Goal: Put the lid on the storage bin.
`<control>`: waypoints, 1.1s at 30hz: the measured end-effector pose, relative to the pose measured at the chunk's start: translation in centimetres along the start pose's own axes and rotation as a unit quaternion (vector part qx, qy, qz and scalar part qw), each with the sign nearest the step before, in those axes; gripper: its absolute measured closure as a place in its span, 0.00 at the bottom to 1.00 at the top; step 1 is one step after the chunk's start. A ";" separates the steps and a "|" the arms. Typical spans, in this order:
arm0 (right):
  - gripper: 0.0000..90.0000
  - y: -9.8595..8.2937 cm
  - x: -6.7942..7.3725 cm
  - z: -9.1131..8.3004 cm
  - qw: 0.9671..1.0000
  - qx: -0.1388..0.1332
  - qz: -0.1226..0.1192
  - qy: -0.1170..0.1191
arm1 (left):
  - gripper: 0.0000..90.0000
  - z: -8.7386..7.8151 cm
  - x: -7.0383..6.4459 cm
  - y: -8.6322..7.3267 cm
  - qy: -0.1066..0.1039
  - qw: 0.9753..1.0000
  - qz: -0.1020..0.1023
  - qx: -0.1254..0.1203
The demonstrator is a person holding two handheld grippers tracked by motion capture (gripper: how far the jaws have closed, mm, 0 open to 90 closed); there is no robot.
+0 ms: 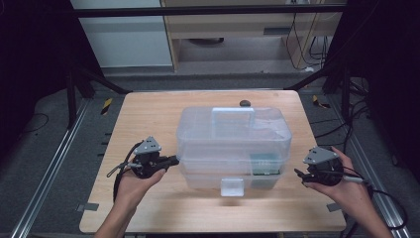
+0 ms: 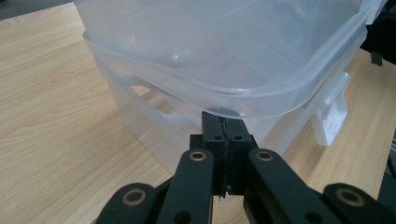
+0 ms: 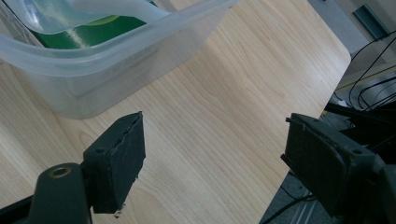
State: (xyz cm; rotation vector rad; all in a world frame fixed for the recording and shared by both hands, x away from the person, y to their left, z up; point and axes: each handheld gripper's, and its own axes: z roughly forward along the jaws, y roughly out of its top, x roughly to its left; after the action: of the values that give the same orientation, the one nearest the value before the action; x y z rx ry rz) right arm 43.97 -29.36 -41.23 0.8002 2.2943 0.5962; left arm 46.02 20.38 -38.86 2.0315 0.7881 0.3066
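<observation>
Clear lidded plastic storage box [image 1: 233,146] is sitting mid-worktop, long axis left-right, between both tools; left tool [image 1: 171,160], jaws pressed together, is touching its left rim, right tool [image 1: 298,173] gaping wide, apart.

My lab test rig: wooden surface [image 1: 148,114] inside black curtains, metal frame rails [image 1: 44,178] beside it, cables [image 1: 304,44] beyond.

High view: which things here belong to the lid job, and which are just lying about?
In the job:
clear box
its lid, raised at the left
left gripper, shut under the lid's rim
right gripper, open

Lying about:
small dark object at the far edge
</observation>
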 end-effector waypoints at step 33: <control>0.27 -0.8 -4.4 8.2 0.987 0.005 0.158 -0.030 | 0.98 1.6 12.1 -4.4 0.138 0.986 -0.057 0.072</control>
State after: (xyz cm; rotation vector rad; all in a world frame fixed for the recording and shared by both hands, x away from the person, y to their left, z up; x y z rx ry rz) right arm 51.99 -31.22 -45.59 1.1826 2.1325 0.6894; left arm 54.25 28.66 -44.44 2.0937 1.1218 0.4847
